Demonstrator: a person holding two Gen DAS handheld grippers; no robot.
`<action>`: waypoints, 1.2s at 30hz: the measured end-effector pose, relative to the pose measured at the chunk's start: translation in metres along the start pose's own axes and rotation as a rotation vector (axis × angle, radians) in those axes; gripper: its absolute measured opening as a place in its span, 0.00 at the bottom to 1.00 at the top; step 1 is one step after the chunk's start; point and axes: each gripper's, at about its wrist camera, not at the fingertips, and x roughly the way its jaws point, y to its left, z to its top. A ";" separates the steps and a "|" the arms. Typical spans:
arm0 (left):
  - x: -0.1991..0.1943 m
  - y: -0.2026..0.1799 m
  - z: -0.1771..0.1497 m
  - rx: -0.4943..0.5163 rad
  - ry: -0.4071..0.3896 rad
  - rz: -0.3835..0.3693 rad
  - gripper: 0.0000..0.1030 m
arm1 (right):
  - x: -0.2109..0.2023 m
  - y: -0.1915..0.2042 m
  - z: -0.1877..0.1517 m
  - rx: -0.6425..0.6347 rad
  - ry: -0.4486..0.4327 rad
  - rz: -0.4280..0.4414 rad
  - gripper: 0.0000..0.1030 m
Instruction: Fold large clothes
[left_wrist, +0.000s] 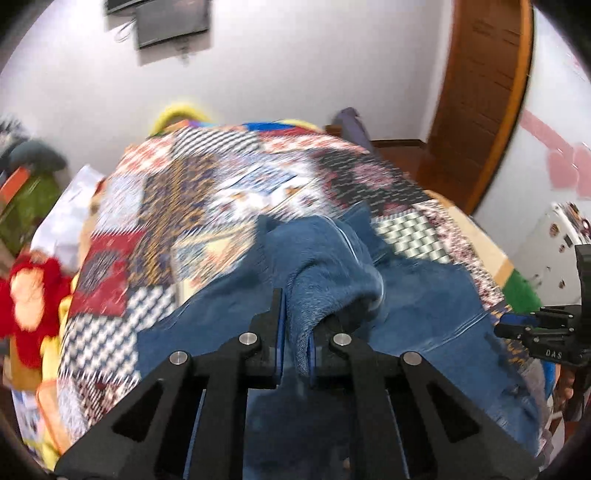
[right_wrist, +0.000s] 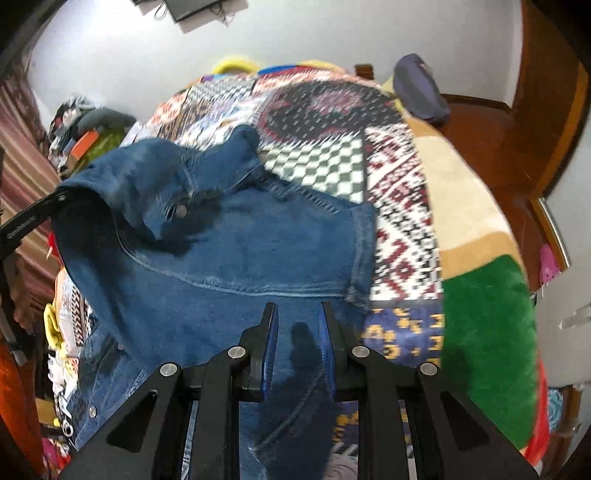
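- Denim jacket (right_wrist: 229, 258) lies on the patchwork quilt (right_wrist: 402, 192); its lifted part may drag the rest crooked.
- Left gripper (left_wrist: 295, 325) pinches a thick bunch of cloth, which may slip out.
- Right gripper (right_wrist: 295, 332) hovers half open and empty, so nothing pins the body.

Both wrist cameras looked forward along their tools, low and close over the bed, facing the far white wall (left_wrist: 288, 74). The left view sat nearest the denim jacket (left_wrist: 424, 295). Both views shared the jacket, the patchwork quilt (right_wrist: 399, 177) and the wooden door (left_wrist: 480, 92).
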 end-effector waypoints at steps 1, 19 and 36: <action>0.001 0.012 -0.009 -0.024 0.015 -0.001 0.09 | 0.006 0.002 -0.001 -0.006 0.016 -0.002 0.18; 0.034 0.106 -0.155 -0.313 0.200 0.032 0.34 | 0.038 0.013 -0.032 -0.146 0.084 -0.270 0.33; 0.000 0.152 -0.169 -0.297 0.229 0.242 0.68 | 0.022 -0.027 -0.031 0.097 0.087 -0.136 0.75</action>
